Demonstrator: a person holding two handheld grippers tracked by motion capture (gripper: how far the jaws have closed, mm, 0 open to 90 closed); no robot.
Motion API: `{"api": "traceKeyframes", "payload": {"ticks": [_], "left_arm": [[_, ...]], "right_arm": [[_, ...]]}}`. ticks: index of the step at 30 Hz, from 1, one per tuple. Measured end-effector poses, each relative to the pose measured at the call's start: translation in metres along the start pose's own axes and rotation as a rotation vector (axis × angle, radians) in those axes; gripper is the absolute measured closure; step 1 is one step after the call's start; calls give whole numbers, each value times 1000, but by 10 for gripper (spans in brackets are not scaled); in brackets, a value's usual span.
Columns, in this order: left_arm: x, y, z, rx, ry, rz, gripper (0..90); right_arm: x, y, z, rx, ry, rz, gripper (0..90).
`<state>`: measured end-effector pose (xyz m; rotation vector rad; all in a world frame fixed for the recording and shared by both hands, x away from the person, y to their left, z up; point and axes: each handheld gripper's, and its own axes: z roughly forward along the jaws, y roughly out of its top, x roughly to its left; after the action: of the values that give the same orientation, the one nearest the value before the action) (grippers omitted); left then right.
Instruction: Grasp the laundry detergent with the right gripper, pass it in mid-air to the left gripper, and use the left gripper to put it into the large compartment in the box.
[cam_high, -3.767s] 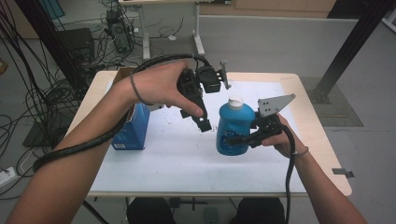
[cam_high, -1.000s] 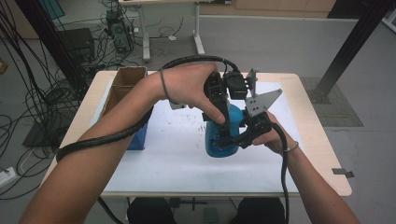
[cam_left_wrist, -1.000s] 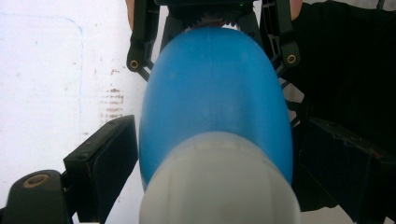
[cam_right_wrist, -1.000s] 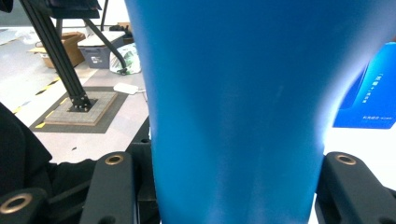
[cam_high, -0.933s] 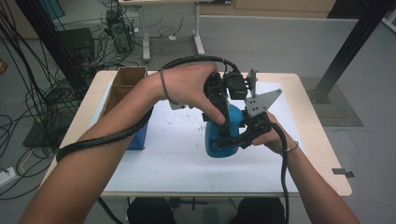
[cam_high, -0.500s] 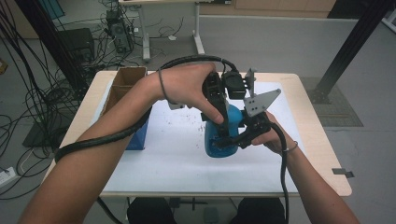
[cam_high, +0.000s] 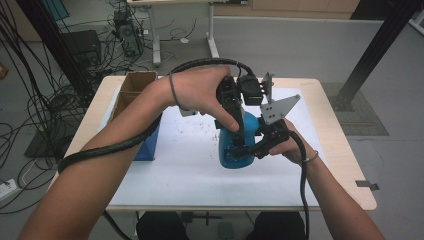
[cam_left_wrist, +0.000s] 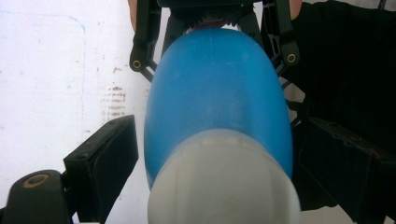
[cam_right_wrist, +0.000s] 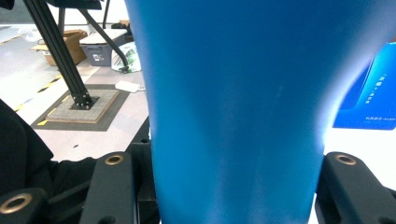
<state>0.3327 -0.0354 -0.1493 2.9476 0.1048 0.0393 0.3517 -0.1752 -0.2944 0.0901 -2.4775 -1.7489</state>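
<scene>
A blue bottle (cam_high: 234, 154) with a white cap (cam_left_wrist: 224, 184) stands upright on the white mat. My right gripper (cam_high: 246, 150) comes in from the right and is shut on the bottle's body (cam_right_wrist: 233, 93), a black jaw pressed against each side. My left gripper (cam_high: 239, 139) points down over the bottle's top. Its two jaws straddle the cap and shoulder (cam_left_wrist: 217, 93), and a thin strip of mat shows between the left jaw and the bottle. In the high view the hand and the gripper hide the cap.
An open cardboard box (cam_high: 132, 87) sits at the table's far left, with a blue carton (cam_high: 150, 146) in front of it. The white mat (cam_high: 175, 165) covers most of the wooden table (cam_high: 345, 165). A black post (cam_high: 375, 50) stands beyond the right side.
Since the oldest frame my left gripper has moved right and down onto the bottle's top. Over the last second nothing has visibly moved.
</scene>
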Motion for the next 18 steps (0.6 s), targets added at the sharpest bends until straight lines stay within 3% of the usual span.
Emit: {"api": "traceKeyframes", "payload": {"ticks": [18], "left_arm": [[-1,-1,-2,-1,5,-1,118]], "right_arm": [[1,4,0,-7,4,-6,446]]}}
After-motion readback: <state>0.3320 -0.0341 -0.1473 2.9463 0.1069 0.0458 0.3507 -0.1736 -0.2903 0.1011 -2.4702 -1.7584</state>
